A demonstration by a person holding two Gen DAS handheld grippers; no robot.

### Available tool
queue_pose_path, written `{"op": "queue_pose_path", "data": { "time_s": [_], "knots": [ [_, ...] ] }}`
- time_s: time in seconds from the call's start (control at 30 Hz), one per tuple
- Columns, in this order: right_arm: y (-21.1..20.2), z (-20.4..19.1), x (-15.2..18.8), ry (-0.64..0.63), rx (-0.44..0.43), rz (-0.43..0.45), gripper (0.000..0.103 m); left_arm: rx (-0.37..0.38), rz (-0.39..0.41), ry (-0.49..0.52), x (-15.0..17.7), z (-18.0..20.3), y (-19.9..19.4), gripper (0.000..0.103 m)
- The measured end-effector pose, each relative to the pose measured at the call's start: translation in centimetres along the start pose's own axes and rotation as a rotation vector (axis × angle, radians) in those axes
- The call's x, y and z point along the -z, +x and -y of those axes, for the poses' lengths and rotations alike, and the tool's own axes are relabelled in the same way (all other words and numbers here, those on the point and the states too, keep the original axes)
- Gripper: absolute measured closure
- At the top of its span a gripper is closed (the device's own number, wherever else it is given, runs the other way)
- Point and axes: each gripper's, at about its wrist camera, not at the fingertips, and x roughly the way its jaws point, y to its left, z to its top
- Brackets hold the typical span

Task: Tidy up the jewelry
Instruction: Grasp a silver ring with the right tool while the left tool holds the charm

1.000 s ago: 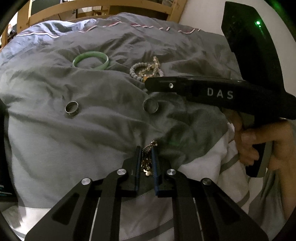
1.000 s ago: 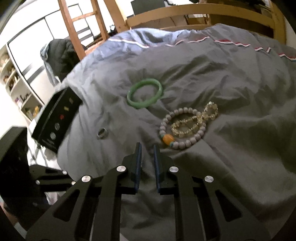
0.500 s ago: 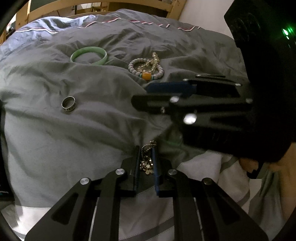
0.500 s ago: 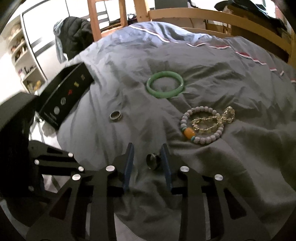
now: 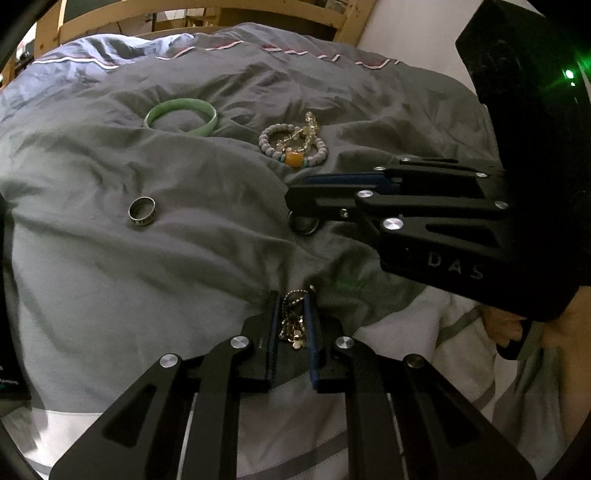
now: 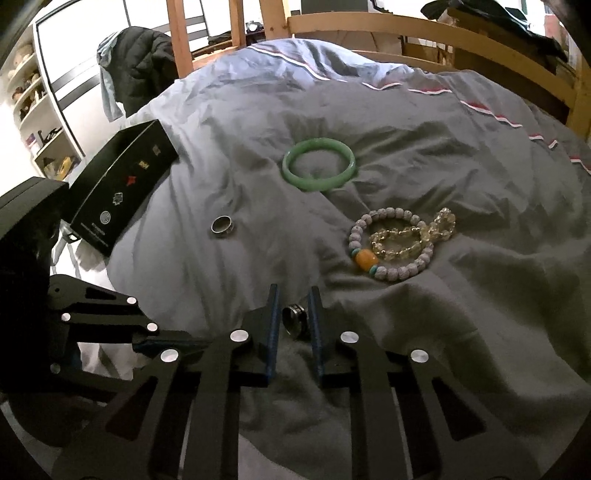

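Jewelry lies scattered on a grey duvet that covers a bed with a wooden frame. The left tool has its two blue-edged fingers closed on a gold chain, whose small discs bunch between the pads while a short beaded length sticks out past the fingertips. The right tool sits low over the duvet with its fingers narrowly parted around a dark ring; the ring stands on edge between them, nearer the right finger, and whether either pad touches it cannot be told. In the left wrist view the same ring shows just beneath the tips of the right tool, which reaches in from the right. Further out on the duvet, a silver ring lies alone, well apart from the rest. A green bangle lies flat beyond it. Nearer and to the right, a grey beaded bracelet with an orange bead encircles part of a clear crystal bracelet. A black box rests tilted at the duvet's left edge.
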Motion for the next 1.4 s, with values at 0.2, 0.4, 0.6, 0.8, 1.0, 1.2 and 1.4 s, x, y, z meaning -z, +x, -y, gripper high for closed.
{"op": "queue_pose_path", "data": {
  "time_s": [0.2,0.4,0.6,0.8,1.0,1.2,1.4],
  "knots": [
    [1.4,-0.3,1.2,0.007,0.027,-0.081,0.087,-0.008,-0.022,0.025,0.1,0.4,0.3,0.090],
    [1.3,-0.1,1.2,0.026,0.032,-0.056,0.089,-0.003,-0.019,0.029,0.1,0.3,0.2,0.090],
    [-0.9,0.9,0.2,0.090,-0.001,0.036,0.093,0.011,0.006,0.022,0.0,0.4,-0.6,0.092],
    [-0.4,1.0,0.0,0.085,-0.038,-0.011,0.093,0.009,-0.007,0.034,-0.1,0.7,-0.4,0.096],
    [1.4,0.2,0.8,0.058,-0.001,-0.076,0.080,-0.026,-0.025,0.046,0.0,0.9,-0.1,0.057],
    [1.7,-0.3,0.9,0.040,-0.010,-0.076,0.068,-0.043,-0.020,0.065,0.0,1.1,-0.2,0.055],
    [1.9,-0.4,0.9,0.025,0.028,-0.067,0.082,-0.011,-0.054,0.010,-0.2,0.0,0.2,0.089]
  ]
}}
